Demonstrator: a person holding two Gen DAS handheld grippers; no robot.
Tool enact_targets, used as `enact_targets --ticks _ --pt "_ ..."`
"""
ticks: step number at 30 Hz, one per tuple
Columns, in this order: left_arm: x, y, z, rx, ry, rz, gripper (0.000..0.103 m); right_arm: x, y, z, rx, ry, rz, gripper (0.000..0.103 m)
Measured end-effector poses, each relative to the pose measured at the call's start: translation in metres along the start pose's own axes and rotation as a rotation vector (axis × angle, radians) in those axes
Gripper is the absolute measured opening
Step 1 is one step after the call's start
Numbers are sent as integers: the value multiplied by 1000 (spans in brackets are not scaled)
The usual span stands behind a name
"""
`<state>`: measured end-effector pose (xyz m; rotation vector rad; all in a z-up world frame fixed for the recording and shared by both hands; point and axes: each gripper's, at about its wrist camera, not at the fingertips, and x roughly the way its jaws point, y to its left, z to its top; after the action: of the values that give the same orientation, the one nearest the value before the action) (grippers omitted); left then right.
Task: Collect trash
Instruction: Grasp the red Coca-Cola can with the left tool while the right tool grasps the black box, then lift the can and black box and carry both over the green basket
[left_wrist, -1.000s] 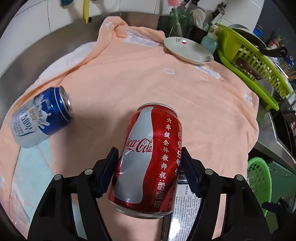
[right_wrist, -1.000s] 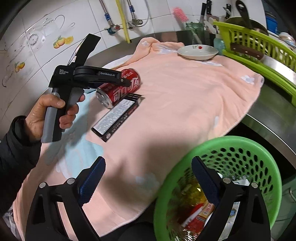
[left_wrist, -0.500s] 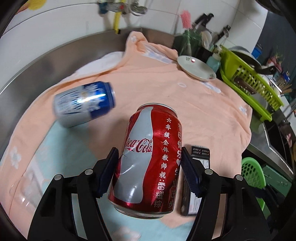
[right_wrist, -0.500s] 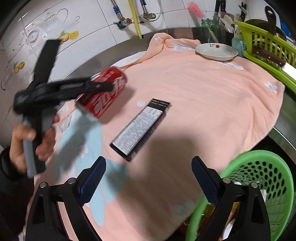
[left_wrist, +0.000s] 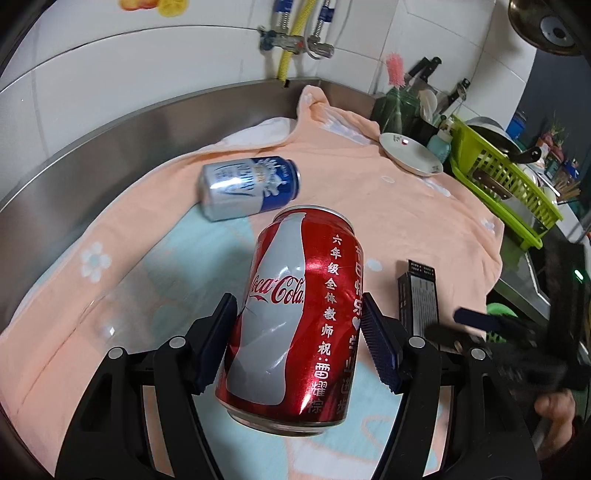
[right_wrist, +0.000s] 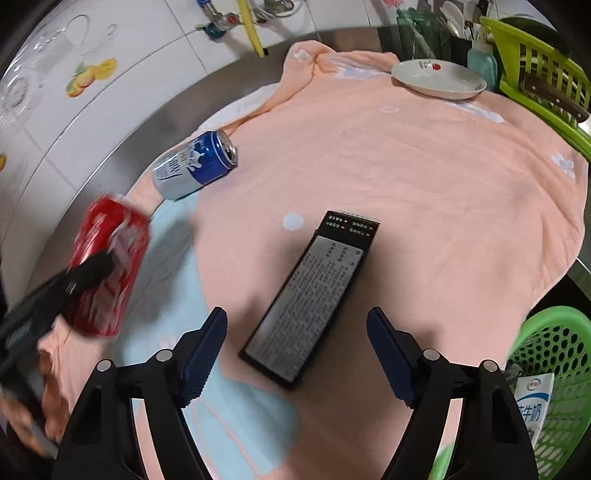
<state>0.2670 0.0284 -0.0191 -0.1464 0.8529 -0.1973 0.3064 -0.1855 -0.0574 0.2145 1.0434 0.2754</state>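
A red cola can (left_wrist: 295, 314) is clamped between the fingers of the left gripper (left_wrist: 297, 339), above the towel (right_wrist: 424, 177). The right gripper (right_wrist: 297, 354) is seen closing, nothing yet pinched, over a black box (right_wrist: 314, 295) lying on that towel, near a blue can (right_wrist: 194, 164)

red can (left_wrist: 295, 314) glossy metal, dented; blue can (left_wrist: 249, 192) shiny metal; towel (right_wrist: 406, 184) soft matt cloth; black box (right_wrist: 314, 295) matt cardboard; worktop (left_wrist: 110, 155) brushed steel; plate (right_wrist: 437, 79) glazed ceramic; basket (right_wrist: 554, 354) perforated green plastic; wall tiles (left_wrist: 147, 55) glossy
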Motion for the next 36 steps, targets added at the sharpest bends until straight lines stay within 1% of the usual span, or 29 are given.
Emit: enact_targets --ticks 5,8,13,20,30,36 --pt "-15 10 -15 -16 -17 2 66 15 5 5 26 31 -40 72" --pt "-20 17 -22 -36 -20 -8 66 24 6 6 40 51 -62 68" --pt "-25 22 -32 -52 -21 -3 66 33 7 8 57 59 -82 66" --pt "-28 29 -44 -81 -16 -10 66 36 8 13 71 61 -102 63" --pt "-31 30 -52 -79 -14 -3 66 35 6 13 58 56 -133 50" --pt "-31 31 -52 -77 -14 -1 66 31 6 8 33 47 -133 49"
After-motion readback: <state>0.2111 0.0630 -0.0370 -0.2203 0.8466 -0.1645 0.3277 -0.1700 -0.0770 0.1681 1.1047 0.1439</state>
